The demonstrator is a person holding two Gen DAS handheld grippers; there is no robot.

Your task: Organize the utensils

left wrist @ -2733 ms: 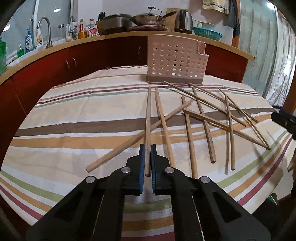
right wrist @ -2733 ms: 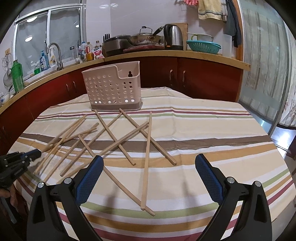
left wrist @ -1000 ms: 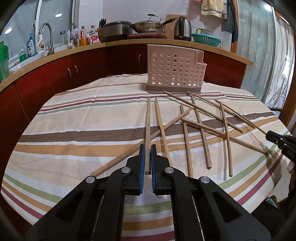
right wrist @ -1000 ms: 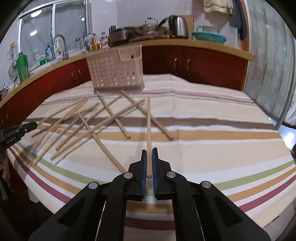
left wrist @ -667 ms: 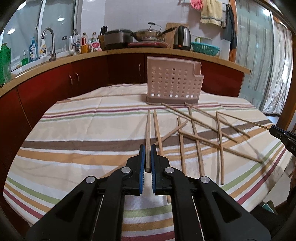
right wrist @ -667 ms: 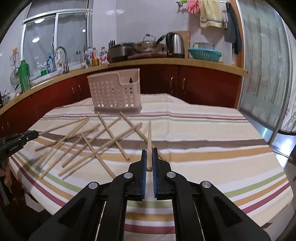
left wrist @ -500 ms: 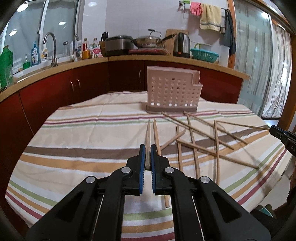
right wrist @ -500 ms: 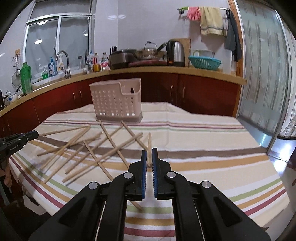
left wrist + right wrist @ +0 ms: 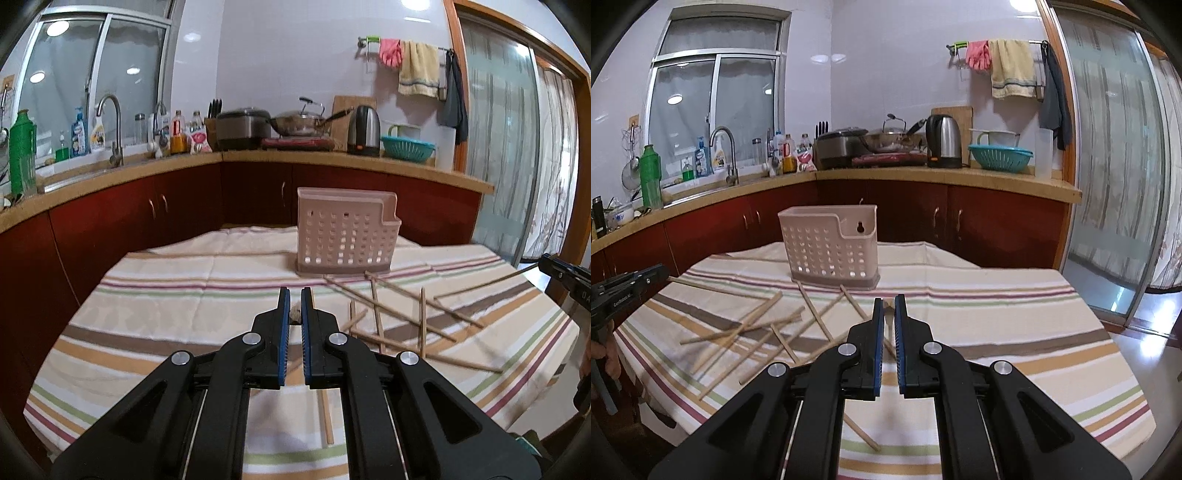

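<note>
- Left wrist view: our left gripper (image 9: 295, 308) had its blue-padded jaws pinched on a chopstick (image 9: 294, 314), seen end-on between the pads, raised above the striped tablecloth (image 9: 166, 295).
- At one to three o'clock from those jaws, loose chopsticks (image 9: 423, 321) lay crossed over one another on the cloth.
- At one o'clock, farther off, the pink perforated utensil holder (image 9: 345, 238) stood upright on the table.
- At three o'clock, at the frame's edge, our right gripper (image 9: 565, 277) carried a chopstick pointing toward the table's middle.
- Right wrist view: our right gripper (image 9: 889, 314) had its jaws pressed on a chopstick end (image 9: 888, 305), seen end-on.
- The loose chopsticks (image 9: 757, 332) lay scattered at nine to eleven o'clock.
- The holder (image 9: 831, 247) stood at eleven o'clock, a keyhole slot in its taller wall.
- At nine o'clock we saw the left gripper (image 9: 628, 284) with its chopstick.
</note>
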